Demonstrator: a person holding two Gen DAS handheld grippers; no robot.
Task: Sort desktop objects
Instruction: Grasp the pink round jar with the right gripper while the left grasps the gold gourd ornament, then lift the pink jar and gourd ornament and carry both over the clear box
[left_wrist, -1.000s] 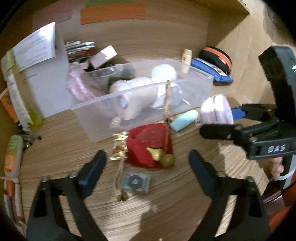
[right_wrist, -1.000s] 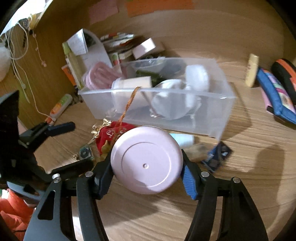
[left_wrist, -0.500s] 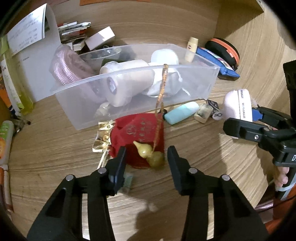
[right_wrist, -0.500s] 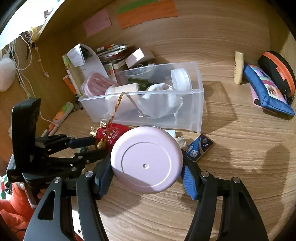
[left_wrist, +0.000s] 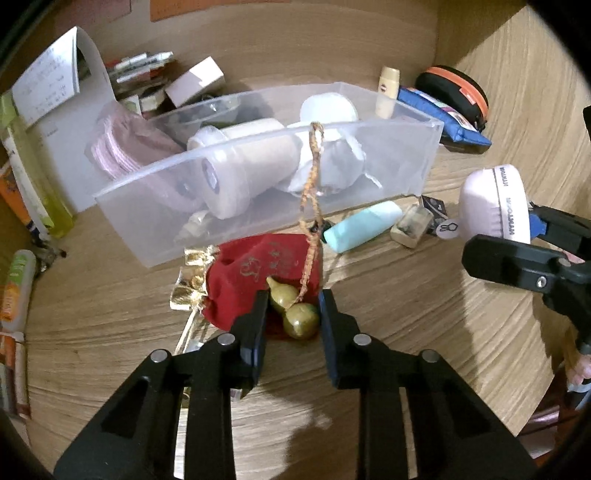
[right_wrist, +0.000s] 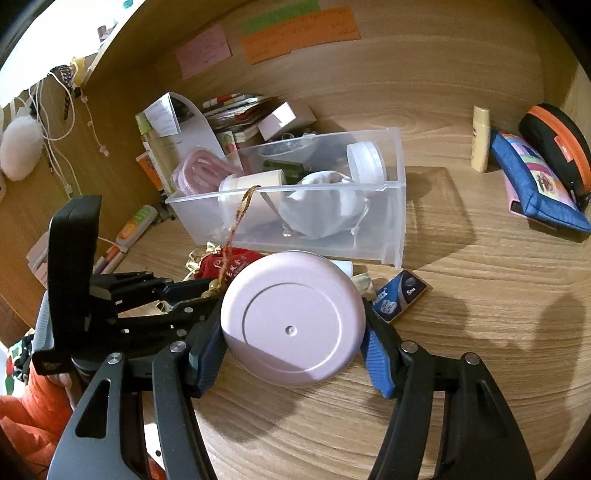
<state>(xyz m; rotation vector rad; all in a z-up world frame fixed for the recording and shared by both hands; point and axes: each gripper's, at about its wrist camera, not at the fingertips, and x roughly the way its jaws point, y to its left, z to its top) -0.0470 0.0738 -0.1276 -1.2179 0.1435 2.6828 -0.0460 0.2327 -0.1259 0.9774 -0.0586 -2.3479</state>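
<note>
My left gripper (left_wrist: 291, 317) is closed around a small olive gourd charm (left_wrist: 295, 314) that lies on a red pouch (left_wrist: 255, 273); the fingers touch its sides. Its braided cord (left_wrist: 312, 184) runs up over the rim of the clear plastic bin (left_wrist: 413, 162). My right gripper (right_wrist: 293, 339) is shut on a round pink container (right_wrist: 291, 321) and holds it above the desk, right of the left gripper. The pink container also shows in the left wrist view (left_wrist: 491, 203). The bin (right_wrist: 395, 229) holds a roll, a white pouch and a white jar.
A mint tube (left_wrist: 362, 225), a small block (left_wrist: 410, 225) and a dark blue packet (right_wrist: 399, 295) lie in front of the bin. A blue pouch (right_wrist: 535, 184), a black-orange case (right_wrist: 557, 140) and a cream tube (right_wrist: 480, 136) sit at the right. Papers and boxes (left_wrist: 55, 122) stand at the left.
My left gripper has moved forward and down and closed from wide open onto the gourd charm. My right gripper has pulled back from the bin, still holding the pink container.
</note>
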